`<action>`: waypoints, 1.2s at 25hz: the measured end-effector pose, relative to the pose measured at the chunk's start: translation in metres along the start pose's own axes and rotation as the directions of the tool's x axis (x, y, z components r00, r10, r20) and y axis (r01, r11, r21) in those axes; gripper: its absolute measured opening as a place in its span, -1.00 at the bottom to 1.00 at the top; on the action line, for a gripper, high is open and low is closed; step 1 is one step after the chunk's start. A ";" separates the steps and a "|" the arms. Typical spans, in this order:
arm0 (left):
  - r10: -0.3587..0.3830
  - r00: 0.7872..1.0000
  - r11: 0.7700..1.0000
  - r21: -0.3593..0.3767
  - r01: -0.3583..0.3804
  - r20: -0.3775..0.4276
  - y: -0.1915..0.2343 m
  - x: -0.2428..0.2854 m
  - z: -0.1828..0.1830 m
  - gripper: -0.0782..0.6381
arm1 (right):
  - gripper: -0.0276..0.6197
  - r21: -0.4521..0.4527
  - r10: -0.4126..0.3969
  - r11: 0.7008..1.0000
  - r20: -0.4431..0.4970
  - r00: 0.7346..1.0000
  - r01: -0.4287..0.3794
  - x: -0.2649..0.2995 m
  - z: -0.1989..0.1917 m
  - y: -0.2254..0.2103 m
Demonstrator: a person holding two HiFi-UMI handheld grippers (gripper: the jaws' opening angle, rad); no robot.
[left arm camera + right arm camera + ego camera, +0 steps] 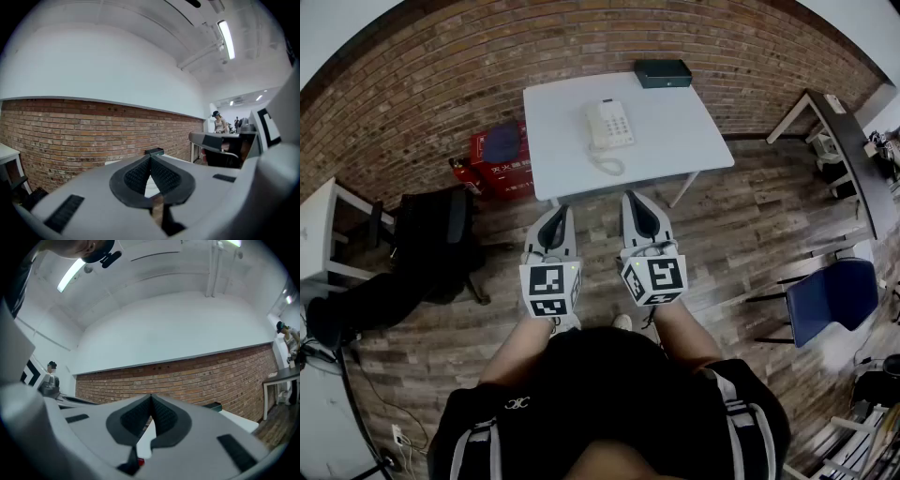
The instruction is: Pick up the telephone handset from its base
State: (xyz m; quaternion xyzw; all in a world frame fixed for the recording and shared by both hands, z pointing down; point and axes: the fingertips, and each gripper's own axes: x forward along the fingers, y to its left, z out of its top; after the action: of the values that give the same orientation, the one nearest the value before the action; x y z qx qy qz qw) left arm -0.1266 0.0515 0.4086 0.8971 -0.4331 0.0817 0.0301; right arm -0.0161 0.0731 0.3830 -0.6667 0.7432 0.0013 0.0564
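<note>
- Stood well back from the white rectangular surface [675, 141], with bare floorboards in between; too far off for any reach, by the look of it.
- Found the cream push-button telephone [610, 125] near the middle of that surface, with the long cream handset [596, 123] seated in its cradle along the left side of the base.
- Saw the coiled cord [607, 166] looped toward the near edge, probably left slack so that the handset lifts freely.
- Held the left tool [560, 209] fully closed, ribbed dark pads [138, 176] pressed together at the tips, nothing between them; aimed toward the surface and a little downward.
- Held the right tool [630, 196] closed and empty in the same way, level, just beside the left; likely a carrying posture for the approach, not a readiness to grasp.
- Noted a flat dark green box [663, 72] at the far edge by the red brick wall [441, 84], well apart from the telephone, so no obstacle to the lift.
- Judged the task not yet begun: approach needed first, then one tool opened wide enough to take the handset across its narrow middle.
</note>
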 end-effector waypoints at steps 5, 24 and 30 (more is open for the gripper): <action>0.015 1.000 1.000 0.023 -0.015 0.019 -0.010 -0.006 0.008 -0.78 | -0.92 0.020 -0.007 1.000 0.008 1.000 0.007 -0.011 0.005 -0.005; 0.040 0.999 0.999 0.002 -0.040 0.022 -0.083 0.013 0.003 -0.78 | -0.92 0.020 0.032 0.999 -0.001 0.999 -0.032 -0.048 0.006 -0.066; 0.043 0.999 0.999 -0.015 -0.042 0.022 -0.088 0.021 0.001 -0.78 | -0.92 0.035 0.046 0.998 -0.010 0.999 -0.045 -0.046 -0.001 -0.075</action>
State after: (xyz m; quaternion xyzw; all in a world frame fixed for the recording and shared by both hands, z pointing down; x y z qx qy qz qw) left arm -0.0446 0.0903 0.4125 0.8883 -0.4531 0.0689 0.0301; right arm 0.0631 0.1102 0.3939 -0.6485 0.7584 -0.0139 0.0637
